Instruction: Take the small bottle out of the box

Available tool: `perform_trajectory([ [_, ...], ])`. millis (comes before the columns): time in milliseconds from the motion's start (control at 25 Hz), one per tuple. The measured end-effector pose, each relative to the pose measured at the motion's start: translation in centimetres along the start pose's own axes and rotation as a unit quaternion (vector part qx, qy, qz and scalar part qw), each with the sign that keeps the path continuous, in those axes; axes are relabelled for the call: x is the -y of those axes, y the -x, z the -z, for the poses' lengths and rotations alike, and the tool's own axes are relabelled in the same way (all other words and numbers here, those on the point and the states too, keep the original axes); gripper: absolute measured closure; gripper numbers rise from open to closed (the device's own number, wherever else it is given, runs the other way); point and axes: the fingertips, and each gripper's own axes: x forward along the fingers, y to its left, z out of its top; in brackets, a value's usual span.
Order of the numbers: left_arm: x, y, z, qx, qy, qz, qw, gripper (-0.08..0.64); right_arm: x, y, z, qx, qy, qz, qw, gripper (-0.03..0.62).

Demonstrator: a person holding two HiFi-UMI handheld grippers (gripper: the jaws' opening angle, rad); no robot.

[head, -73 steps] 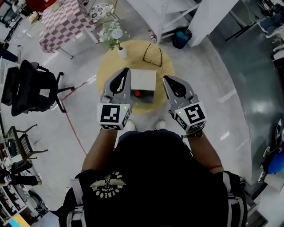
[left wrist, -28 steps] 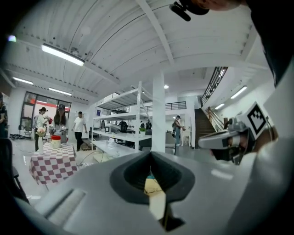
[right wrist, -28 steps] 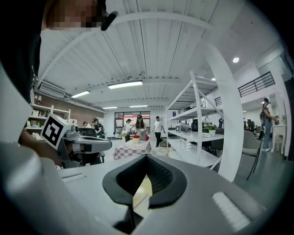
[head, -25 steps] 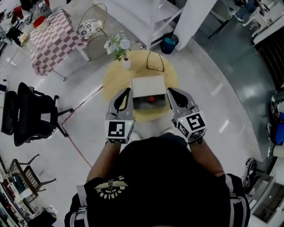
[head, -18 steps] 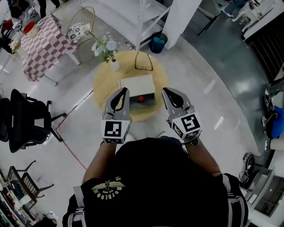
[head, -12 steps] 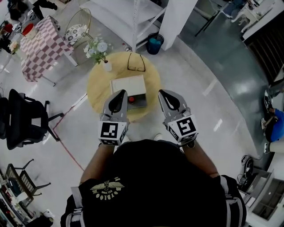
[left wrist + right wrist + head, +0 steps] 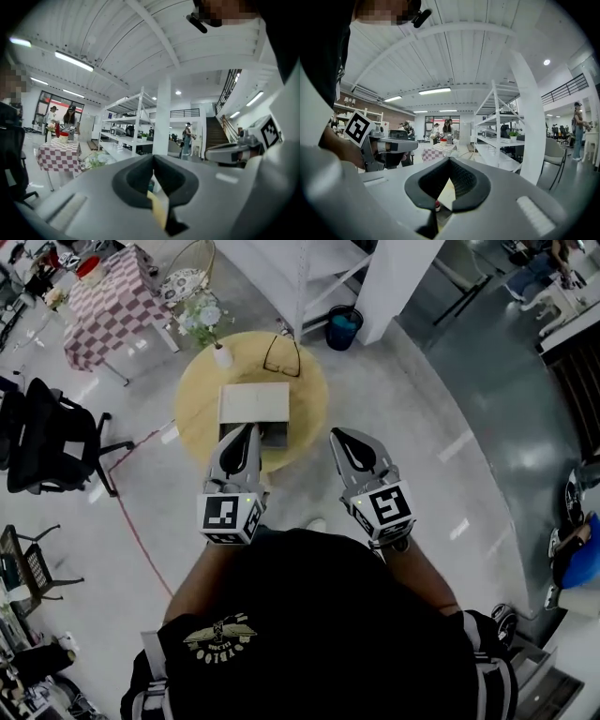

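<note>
On table [image 7: 200, 407] ahead | small bottle [image 7: 437, 205] in box [image 7: 253, 401], beyond jaws | left gripper [image 7: 246, 428], right gripper [image 7: 336, 435]: jaws closed, empty

Looks along the left hand-held gripper [image 7: 153, 158], jaw tips together on nothing. Shows a yellow strip of desk [image 7: 159, 211] through the gap beneath. Takes in white shelving [image 7: 133, 123], a pillar [image 7: 163, 117], a checkered tablecloth [image 7: 58, 157] at left, the right hand-held gripper [image 7: 211, 152] at right.

White box [image 7: 253, 402], lid open, on round yellow table [image 7: 199, 407]; small bottle [image 7: 437, 204], red cap showing, inside box
</note>
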Motion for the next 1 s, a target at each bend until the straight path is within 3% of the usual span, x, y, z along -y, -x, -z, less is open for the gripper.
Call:
perform_trajectory([
  [240, 0.1, 3.7, 0.9, -0.015, -0.009, -0.069, 0.9974, 0.56, 0.0, 0.0, 0.5, 0.01, -0.009, -0.057, 0.998, 0.584],
  [480, -2.5, 7.2, 2.0, -0.036, -0.022, -0.103, 0.9938, 0.56, -3.8, -1.7, 0.8, 0.022, -0.03, -0.088, 0.995, 0.584],
  [720, -4.2, 7.5, 4.0, -0.047, -0.016, -0.087, 0.995, 0.56, -7.1, -3.3, 2.6, -0.008, -0.024, -0.096, 0.995, 0.584],
  [1000, -9.3, 5.6, 3.4, -0.057, -0.018, -0.034, 0.9977, 0.56, -8.3, -7.7, 1.5, -0.026, -0.03, -0.049, 0.998, 0.584],
])
